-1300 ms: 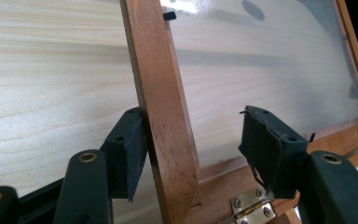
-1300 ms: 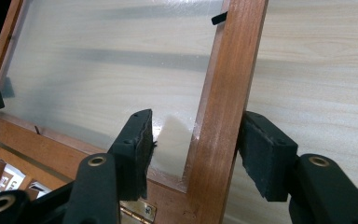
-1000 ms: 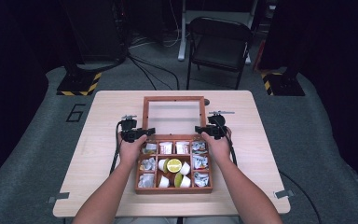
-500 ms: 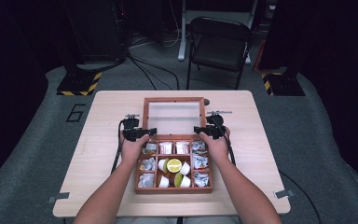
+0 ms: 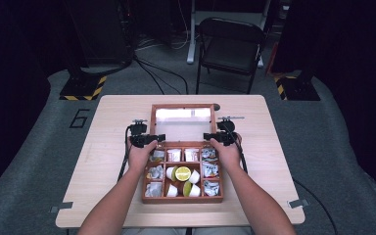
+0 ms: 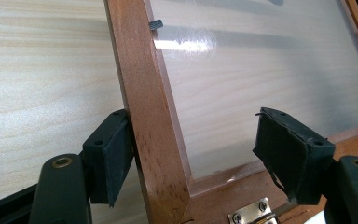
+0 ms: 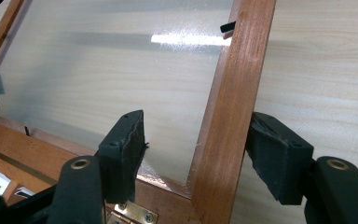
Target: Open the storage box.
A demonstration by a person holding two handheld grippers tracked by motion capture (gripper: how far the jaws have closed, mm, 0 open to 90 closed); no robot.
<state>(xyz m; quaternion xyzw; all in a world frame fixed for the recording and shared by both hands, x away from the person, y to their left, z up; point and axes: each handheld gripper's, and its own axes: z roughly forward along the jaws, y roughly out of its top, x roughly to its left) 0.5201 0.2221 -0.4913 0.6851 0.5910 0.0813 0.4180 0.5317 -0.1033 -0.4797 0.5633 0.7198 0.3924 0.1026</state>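
Our left gripper [image 6: 193,158] and right gripper [image 7: 200,156] just opening, each loosely straddling a lid [image 5: 182,122] side rail, free table [image 5: 112,117] outside both.

Open lid [image 5: 181,122] behind box [image 5: 182,198] on table [image 5: 112,127]

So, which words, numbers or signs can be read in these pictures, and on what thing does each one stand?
"6": a dark numeral on the grey floor mat, left of the light wooden table.
Small white packets in the brown wooden compartment box: dark print, too small and blurred to read.
Yellow-and-black hazard stripes on a black stand base: a sign with no words.
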